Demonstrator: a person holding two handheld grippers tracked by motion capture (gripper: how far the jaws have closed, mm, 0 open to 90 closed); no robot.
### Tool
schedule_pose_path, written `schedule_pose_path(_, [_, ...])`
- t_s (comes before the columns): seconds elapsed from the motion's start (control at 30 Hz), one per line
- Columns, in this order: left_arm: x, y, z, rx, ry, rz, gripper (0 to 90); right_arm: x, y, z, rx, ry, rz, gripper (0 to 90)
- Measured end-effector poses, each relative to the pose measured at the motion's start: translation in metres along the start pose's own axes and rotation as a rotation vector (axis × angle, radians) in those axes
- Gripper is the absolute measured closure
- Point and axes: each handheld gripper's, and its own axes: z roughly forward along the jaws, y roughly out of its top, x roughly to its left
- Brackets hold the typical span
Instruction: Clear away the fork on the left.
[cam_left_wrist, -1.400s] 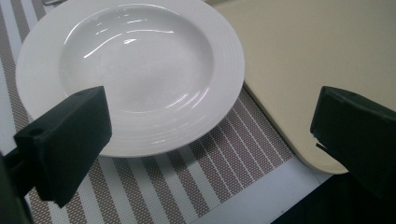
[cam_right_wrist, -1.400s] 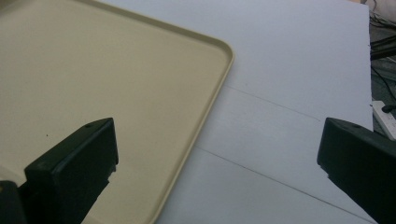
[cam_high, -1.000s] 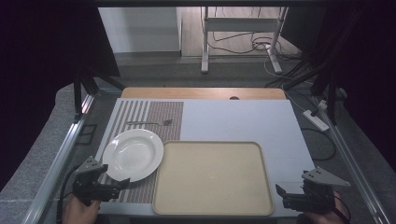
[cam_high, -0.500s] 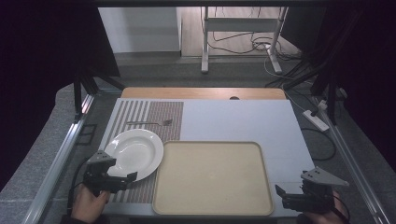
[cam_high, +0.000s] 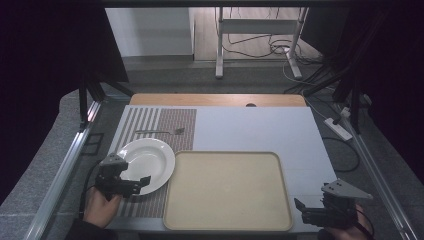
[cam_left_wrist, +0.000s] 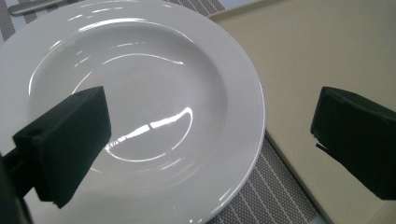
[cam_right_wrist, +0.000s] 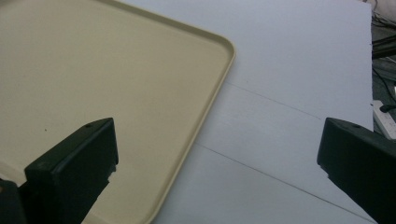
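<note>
Over the last second the left tool (cam_high: 141, 181) has moved in from the counter's near left corner to the plate (cam_high: 147, 161). Its jaws are wide, one over the plate's bowl and the other past the rim above the tray (cam_high: 227, 224). The plate lies on the striped mat (cam_high: 150, 120), untouched. A grasp of its rim looks imminent. The right tool (cam_high: 299, 206) waits wide beside the tray's near right corner.
</note>
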Motion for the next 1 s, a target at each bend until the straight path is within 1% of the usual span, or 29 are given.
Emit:
schedule_pose_path(0.13, [0.005,0.005,0.005,-0.003,-0.001,-0.003,0.0,0.000,0.000,0.000,0.001,0.000,0.000,0.0])
schedule_pose_path(0.17, [0.007,0.007,0.007,-0.002,0.007,-0.002,0.0,0.000,0.000,0.000,0.001,0.000,-0.002,0.0])
schedule_pose_path(0.33, [0.011,0.011,0.013,-0.004,0.012,-0.004,0.0,0.000,0.000,0.001,0.003,-0.001,-0.004,0.0])
schedule_pose_path(0.47, [0.013,0.017,0.020,0.006,0.024,0.006,0.0,0.000,0.000,0.001,0.005,-0.001,-0.005,0.0])
schedule_pose_path(0.5, [0.014,0.020,0.023,0.007,0.026,0.015,0.0,0.000,0.000,0.001,0.006,0.000,-0.006,0.0])
schedule_pose_path(0.6, [0.015,0.023,0.025,0.010,0.031,0.019,0.0,0.000,0.000,0.001,0.007,0.000,-0.006,0.0])
schedule_pose_path(0.7, [0.018,0.029,0.032,0.017,0.035,0.010,0.0,0.000,0.000,0.001,0.007,0.001,-0.005,0.0])
schedule_pose_path(0.77, [0.019,0.031,0.034,0.019,0.035,0.008,0.0,0.000,0.000,0.001,0.006,0.002,-0.005,0.0])
schedule_pose_path(0.9, [0.021,0.037,0.038,0.021,0.042,0.016,0.0,0.000,0.000,0.001,0.008,0.002,-0.005,0.0])
schedule_pose_path(1.0, [0.023,0.042,0.042,0.024,0.047,0.032,0.0,0.000,0.000,0.001,0.010,0.003,-0.003,0.0])
